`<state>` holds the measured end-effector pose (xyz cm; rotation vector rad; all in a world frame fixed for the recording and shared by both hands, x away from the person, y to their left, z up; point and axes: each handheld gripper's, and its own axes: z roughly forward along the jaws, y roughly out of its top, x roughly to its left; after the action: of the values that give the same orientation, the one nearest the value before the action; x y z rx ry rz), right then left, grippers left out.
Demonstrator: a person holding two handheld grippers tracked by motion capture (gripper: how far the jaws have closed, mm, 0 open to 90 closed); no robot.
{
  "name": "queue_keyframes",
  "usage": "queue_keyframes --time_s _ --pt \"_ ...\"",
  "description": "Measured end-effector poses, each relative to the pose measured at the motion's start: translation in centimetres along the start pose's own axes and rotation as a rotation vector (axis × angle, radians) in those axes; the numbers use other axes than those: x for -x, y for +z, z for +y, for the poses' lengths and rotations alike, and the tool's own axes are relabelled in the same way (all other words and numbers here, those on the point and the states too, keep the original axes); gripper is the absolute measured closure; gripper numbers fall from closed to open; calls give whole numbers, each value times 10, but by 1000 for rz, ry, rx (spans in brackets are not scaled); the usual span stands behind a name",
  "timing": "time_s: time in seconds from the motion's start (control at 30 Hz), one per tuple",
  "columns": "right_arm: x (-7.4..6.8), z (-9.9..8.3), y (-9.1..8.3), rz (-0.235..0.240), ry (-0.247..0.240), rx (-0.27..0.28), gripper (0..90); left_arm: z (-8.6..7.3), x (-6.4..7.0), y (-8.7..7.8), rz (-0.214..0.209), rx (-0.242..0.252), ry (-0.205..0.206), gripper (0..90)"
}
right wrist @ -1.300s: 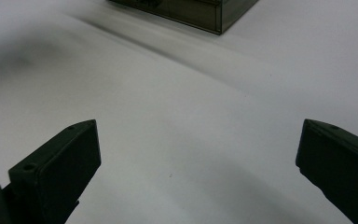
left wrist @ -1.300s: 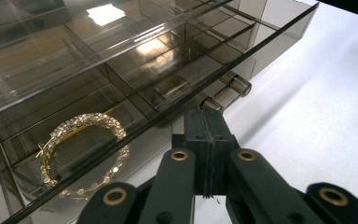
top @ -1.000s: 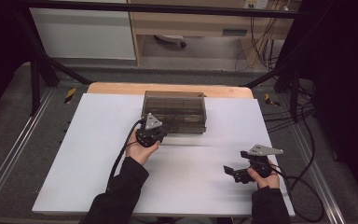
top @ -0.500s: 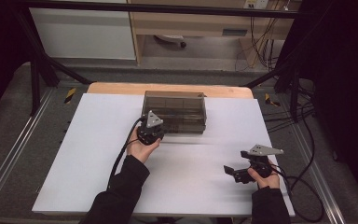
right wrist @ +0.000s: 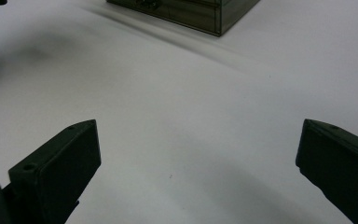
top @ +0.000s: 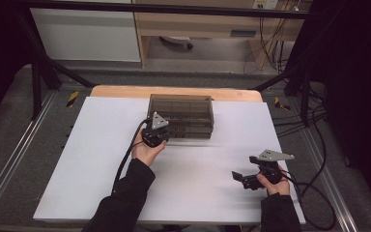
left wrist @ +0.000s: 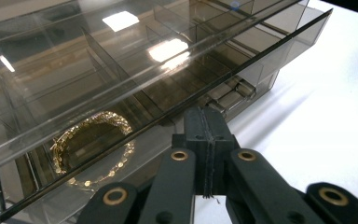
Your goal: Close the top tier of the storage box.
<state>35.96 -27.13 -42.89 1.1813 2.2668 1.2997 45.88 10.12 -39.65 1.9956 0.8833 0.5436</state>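
Observation:
A smoky see-through box [top: 181,113] with several compartments stands at the back middle of the white table [top: 92,159]. My left gripper [top: 166,131] is shut, its tips against the box's front left. In the left gripper view the shut jaws [left wrist: 204,116] touch the box [left wrist: 121,60] just under its lid edge, and a gold chain bracelet [left wrist: 93,149] lies in a compartment to their left. My right gripper [top: 245,167] is open near the table's front right, far from the box. Only bare table lies between its jaws [right wrist: 199,128], with the box corner [right wrist: 191,11] far ahead.
A wooden strip [top: 125,92] edges the table's far side. Metal rails [top: 9,159] run along both sides, and black cables [top: 314,183] trail off the right edge. A small latch [left wrist: 237,89] shows on the box's front.
My left gripper has edged slightly toward the box. The right gripper has stayed where it was.

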Motion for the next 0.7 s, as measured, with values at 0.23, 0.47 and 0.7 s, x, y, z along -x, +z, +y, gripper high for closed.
queue_keyframes --time_s 0.23,0.47,0.7 --pt "0 0 0 0 1 1 5 -1 -3 3 5 5 -4 899" --pt "0 0 0 0 0 0 5 -2 -6 6 3 13 -6 899" --pt "0 0 0 2 2 4 5 -3 -9 9 19 23 -10 899"
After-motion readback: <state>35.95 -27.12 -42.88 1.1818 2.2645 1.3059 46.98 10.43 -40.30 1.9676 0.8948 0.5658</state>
